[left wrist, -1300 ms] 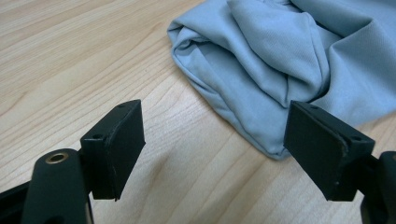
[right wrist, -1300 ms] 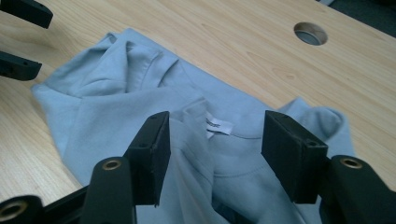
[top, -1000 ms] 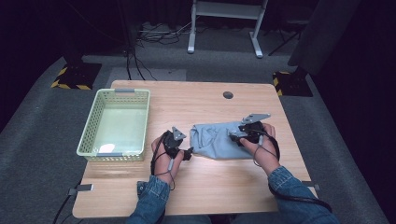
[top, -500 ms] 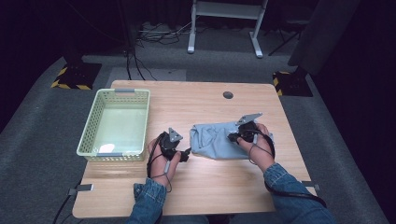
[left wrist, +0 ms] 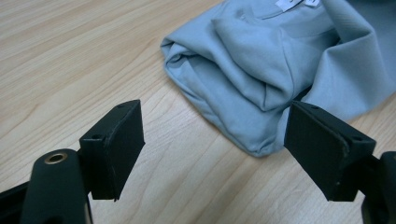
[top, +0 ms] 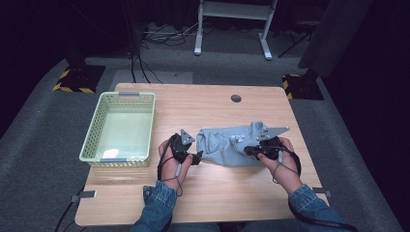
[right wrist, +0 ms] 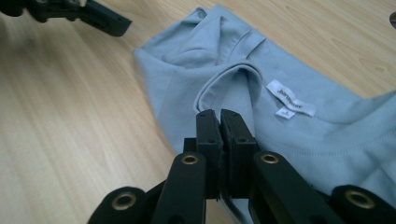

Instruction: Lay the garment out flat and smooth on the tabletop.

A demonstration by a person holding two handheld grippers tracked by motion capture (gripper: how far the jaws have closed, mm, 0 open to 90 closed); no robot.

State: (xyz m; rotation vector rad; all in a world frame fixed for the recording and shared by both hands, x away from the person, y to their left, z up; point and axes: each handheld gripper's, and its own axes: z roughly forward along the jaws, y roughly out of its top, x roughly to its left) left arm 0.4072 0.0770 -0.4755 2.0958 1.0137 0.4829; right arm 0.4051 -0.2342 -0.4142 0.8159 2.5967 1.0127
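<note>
A light grey-blue shirt (top: 227, 145) lies crumpled on the wooden table (top: 208, 203); its collar and white label (right wrist: 289, 100) face up. My right gripper (top: 247, 150) has just closed its jaws on a fold of the shirt (right wrist: 299, 140) by the collar, and the cloth is drawn up to the tips (right wrist: 219, 114). My left gripper (top: 194, 151) rests at the shirt's left edge. Its jaws (left wrist: 212, 126) stand wide open over bare wood, the folded hem of the shirt (left wrist: 261, 60) just beyond them, untouched. In the right gripper view the left gripper (right wrist: 93, 16) appears at the top left.
A pale green mesh basket (top: 92, 135) sits on the table's left half, with a small white item (top: 110, 153) near its front wall. A round cable hole (top: 236, 98) is in the far part of the tabletop. Dark floor with cables and a desk frame lies beyond.
The right gripper has slid left along the shirt, and the cloth at the right end has bunched and lifted with it. The left hand has kept its place.
</note>
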